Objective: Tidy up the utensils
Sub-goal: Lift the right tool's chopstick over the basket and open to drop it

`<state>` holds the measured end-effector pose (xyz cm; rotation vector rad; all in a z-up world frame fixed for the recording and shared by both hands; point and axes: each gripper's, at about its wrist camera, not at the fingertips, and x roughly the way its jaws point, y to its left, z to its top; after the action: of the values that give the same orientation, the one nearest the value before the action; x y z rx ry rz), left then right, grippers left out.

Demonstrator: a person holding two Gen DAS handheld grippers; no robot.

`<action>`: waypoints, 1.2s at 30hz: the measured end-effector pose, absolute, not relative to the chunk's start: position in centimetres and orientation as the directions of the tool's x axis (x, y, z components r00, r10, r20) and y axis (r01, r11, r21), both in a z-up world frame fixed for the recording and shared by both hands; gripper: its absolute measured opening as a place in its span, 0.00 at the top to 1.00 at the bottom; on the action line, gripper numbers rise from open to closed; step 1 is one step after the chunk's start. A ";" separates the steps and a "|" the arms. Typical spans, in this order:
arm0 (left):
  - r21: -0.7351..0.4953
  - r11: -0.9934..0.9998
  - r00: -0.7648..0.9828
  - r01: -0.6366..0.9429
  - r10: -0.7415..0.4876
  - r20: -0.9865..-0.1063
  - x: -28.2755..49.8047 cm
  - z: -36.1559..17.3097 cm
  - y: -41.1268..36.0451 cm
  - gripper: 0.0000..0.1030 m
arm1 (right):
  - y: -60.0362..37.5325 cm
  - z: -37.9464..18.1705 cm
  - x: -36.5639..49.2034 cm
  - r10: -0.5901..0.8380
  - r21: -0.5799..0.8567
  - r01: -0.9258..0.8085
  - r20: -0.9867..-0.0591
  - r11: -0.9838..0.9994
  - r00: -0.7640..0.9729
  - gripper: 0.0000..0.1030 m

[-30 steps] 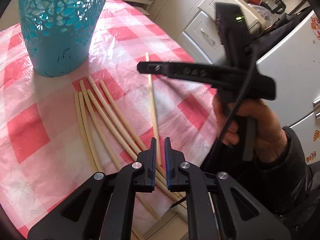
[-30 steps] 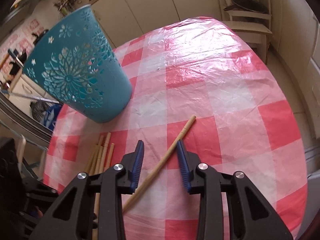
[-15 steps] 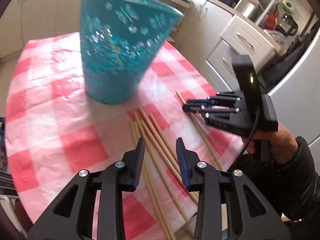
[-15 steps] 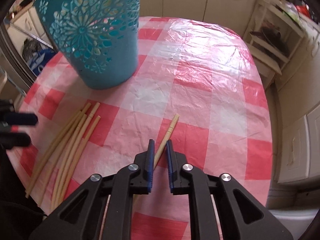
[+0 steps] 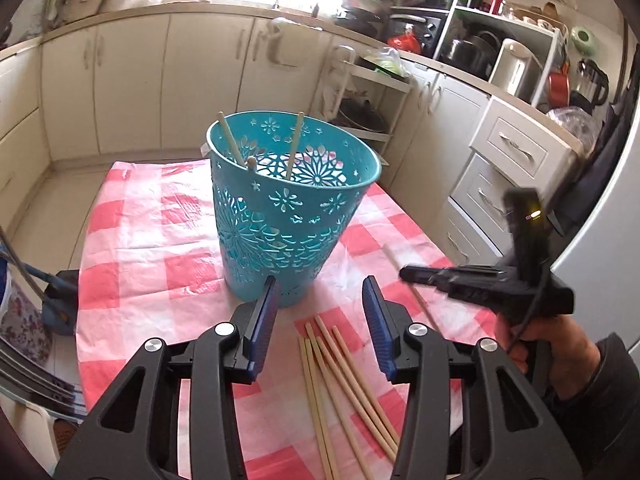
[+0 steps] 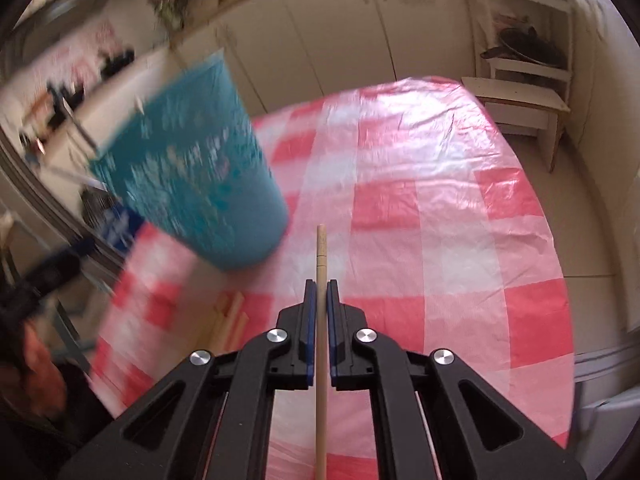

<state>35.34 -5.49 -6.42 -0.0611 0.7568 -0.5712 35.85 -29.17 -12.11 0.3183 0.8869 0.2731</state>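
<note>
Right gripper (image 6: 319, 292) clamped on single chopstick (image 6: 321, 248), stick lying lengthwise between pads, tip pointing toward teal basket (image 6: 192, 168). Left gripper (image 5: 322, 312) jaws opening, nothing between them; loose chopsticks (image 5: 340, 364) on checked tablecloth (image 5: 152, 248) just below.

Risk: thin stick could pivot or slip in pinch; tip could catch basket rim or perforations, or tip basket.

Room: cloth right of basket bare; table edge near loose sticks.
</note>
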 end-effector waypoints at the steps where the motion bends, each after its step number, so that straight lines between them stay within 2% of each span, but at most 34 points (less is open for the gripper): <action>1: -0.249 0.853 0.586 0.459 -0.502 -0.636 35.4 -6.6 -5.8 0.60 | -29.6 -11.7 35.8 0.379 0.416 -0.095 -0.681 0.904 0.626 0.94; 3: -0.252 0.860 0.575 0.444 -0.489 -0.656 35.5 -7.6 -6.0 0.60 | -30.7 -10.5 35.0 0.423 0.500 -0.107 -0.578 0.859 0.698 0.94; 8: -0.276 0.875 0.528 0.397 -0.464 -0.711 35.6 -11.2 -6.2 0.60 | -32.6 -6.0 33.2 0.467 0.654 -0.248 -0.182 0.715 0.865 0.94; 12: -0.301 0.884 0.507 0.357 -0.454 -0.733 35.6 -12.9 -5.7 0.60 | -33.5 -3.5 32.9 0.414 0.699 -0.335 0.061 0.632 0.908 0.94; 15: -0.321 0.887 0.506 0.332 -0.455 -0.733 35.7 -13.8 -5.1 0.60 | -34.4 -2.6 33.1 0.316 0.745 -0.391 0.251 0.540 0.915 0.94; 17: -0.336 0.887 0.510 0.316 -0.457 -0.729 35.6 -14.1 -4.6 0.60 | -35.4 -2.4 33.7 0.276 0.761 -0.416 0.316 0.498 0.908 0.94; 22: -0.364 0.888 0.521 0.281 -0.460 -0.719 35.8 -14.4 -3.6 0.60 | -34.6 -2.3 35.8 0.202 0.774 -0.412 0.359 0.481 0.911 0.94; 26: -0.364 0.890 0.526 0.275 -0.456 -0.718 35.7 -14.2 -3.3 0.60 | -32.6 -2.1 38.2 0.199 0.748 -0.390 0.337 0.537 0.920 0.94; 34: -0.373 0.891 0.515 0.259 -0.454 -0.727 35.4 -14.8 -2.6 0.60 | -26.0 -4.4 39.9 0.327 0.535 -0.349 0.140 0.769 0.934 0.93; 36: -0.379 0.889 0.513 0.257 -0.458 -0.726 35.2 -14.8 -2.7 0.60 | -25.2 -5.1 39.4 0.364 0.505 -0.361 0.098 0.784 0.926 0.79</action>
<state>35.15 -2.67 -14.85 -0.2348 0.9384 -0.4347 39.37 -25.19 -5.09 0.5434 0.0052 0.3911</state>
